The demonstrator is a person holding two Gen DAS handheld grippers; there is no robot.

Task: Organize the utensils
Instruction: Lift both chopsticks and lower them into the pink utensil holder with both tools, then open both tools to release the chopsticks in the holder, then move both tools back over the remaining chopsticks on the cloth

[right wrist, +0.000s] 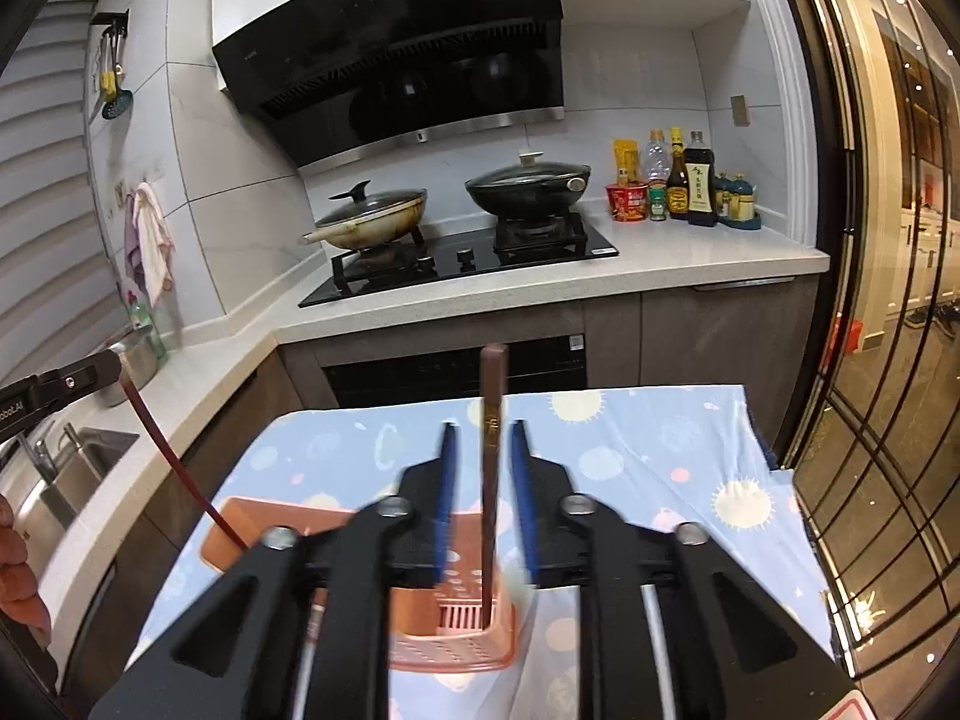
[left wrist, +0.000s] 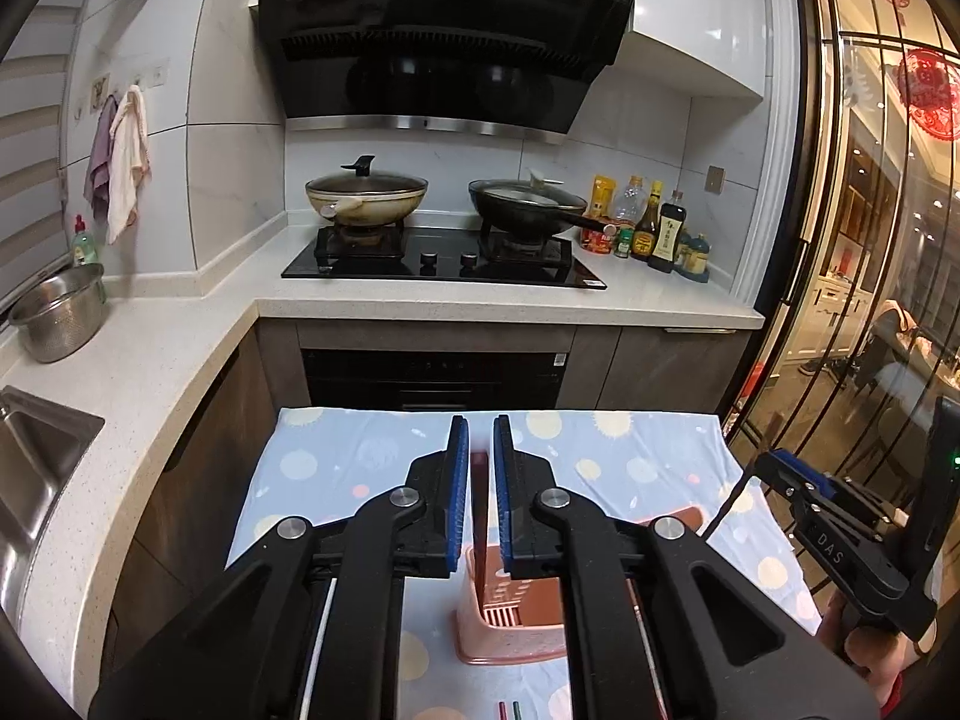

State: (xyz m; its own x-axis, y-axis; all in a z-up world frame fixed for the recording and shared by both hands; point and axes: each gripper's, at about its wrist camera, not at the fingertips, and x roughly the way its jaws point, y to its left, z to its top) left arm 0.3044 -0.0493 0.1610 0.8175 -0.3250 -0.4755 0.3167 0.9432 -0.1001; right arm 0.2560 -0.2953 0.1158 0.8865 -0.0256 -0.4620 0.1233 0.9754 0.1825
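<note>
Dotted tablecloth [left wrist: 372,450] | pink holder [left wrist: 510,630] | brown chopstick [right wrist: 491,480] upright, right view

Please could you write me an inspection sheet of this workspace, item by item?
Surface: blue dotted cloth, lying flat.
Job's things: pink holder upright; brown chopstick standing in it; red chopstick in the air; pink tray flat on the cloth.
Clutter: two stick ends at the near edge.
Grippers: left gripper shut on red chopstick; right gripper open around brown chopstick.
Cables: nothing seen.
Surroundings: lidded pans on hob, sauce bottles, sink, steel colander.
</note>
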